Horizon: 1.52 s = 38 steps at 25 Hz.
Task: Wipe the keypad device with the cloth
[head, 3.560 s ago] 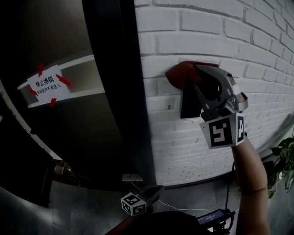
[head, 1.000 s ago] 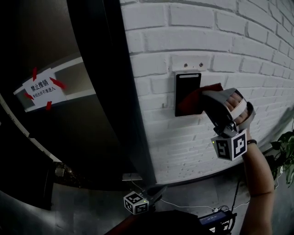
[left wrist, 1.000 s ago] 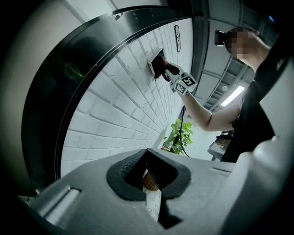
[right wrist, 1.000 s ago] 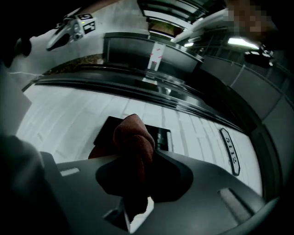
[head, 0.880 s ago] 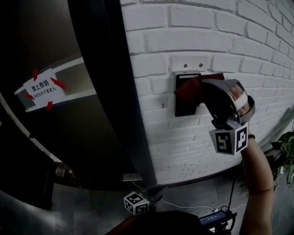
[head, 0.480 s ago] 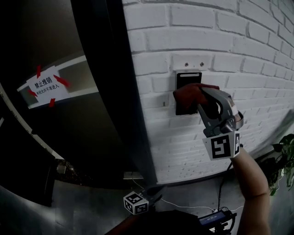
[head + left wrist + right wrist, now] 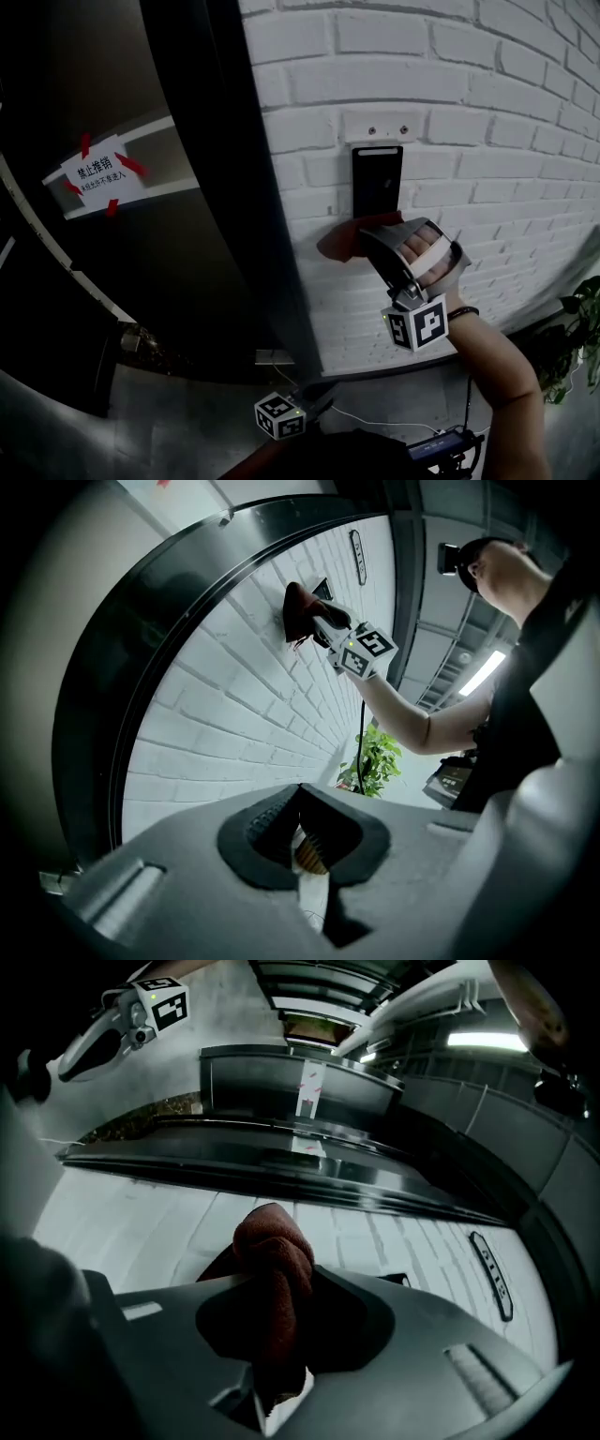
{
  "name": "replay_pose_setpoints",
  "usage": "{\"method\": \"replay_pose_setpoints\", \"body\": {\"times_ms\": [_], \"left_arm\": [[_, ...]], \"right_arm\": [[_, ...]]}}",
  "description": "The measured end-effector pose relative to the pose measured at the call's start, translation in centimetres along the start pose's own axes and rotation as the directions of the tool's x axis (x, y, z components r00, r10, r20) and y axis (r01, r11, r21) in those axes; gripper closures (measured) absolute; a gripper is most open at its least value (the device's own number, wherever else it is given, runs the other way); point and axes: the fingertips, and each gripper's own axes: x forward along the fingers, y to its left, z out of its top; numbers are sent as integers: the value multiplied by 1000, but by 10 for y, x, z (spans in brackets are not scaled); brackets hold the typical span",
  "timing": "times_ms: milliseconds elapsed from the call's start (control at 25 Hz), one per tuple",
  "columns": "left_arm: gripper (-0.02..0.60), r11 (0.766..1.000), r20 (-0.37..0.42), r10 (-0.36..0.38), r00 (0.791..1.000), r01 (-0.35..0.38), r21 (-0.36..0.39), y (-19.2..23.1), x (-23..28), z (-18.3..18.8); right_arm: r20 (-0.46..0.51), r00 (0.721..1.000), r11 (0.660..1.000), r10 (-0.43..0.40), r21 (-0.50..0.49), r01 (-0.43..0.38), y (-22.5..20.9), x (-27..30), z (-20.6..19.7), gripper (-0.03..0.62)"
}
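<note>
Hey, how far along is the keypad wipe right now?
Done: the cloth has swept the keypad from top to bottom. In hand: right tongs grip the cloth, now just below the keypad. Remaining: any repeat passes; cleanliness can't be judged. Left tongs hang idle, shut.

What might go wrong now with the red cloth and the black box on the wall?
1. The cloth sits below the keypad device, against the brick wall, so a stroke from here may rub bricks and miss the device.
2. The right gripper pinches the cloth only as a bunch; rough brick might snag it and tug it loose.
3. Little cloth sticks out past the jaws, so hard plastic might scrape the device.
</note>
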Motion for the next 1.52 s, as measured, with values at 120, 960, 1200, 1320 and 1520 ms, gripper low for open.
{"method": "replay_pose_setpoints", "body": {"times_ms": [120, 960, 1200, 1320, 1520], "left_arm": [[578, 1000, 6, 17, 1000, -17, 2, 1, 0, 1], [578, 996, -18, 85, 996, -85, 0, -15, 11, -17], [578, 989, -10, 145, 989, -145, -11, -15, -9, -30], [577, 990, -12, 140, 990, -141, -14, -24, -19, -41], [578, 994, -10, 105, 994, -105, 17, -44, -40, -53]], "right_arm": [[27, 996, 996, -86, 16, 85, -48, 18, 12, 502], [307, 932, 433, 195, 826, -362, 76, -90, -38, 505], [462, 853, 30, 241, 875, -482, 201, -180, -6, 505], [491, 832, -99, 257, 870, -483, 245, -223, 22, 503], [491, 806, -259, 330, 869, -423, 292, -300, 67, 503]]}}
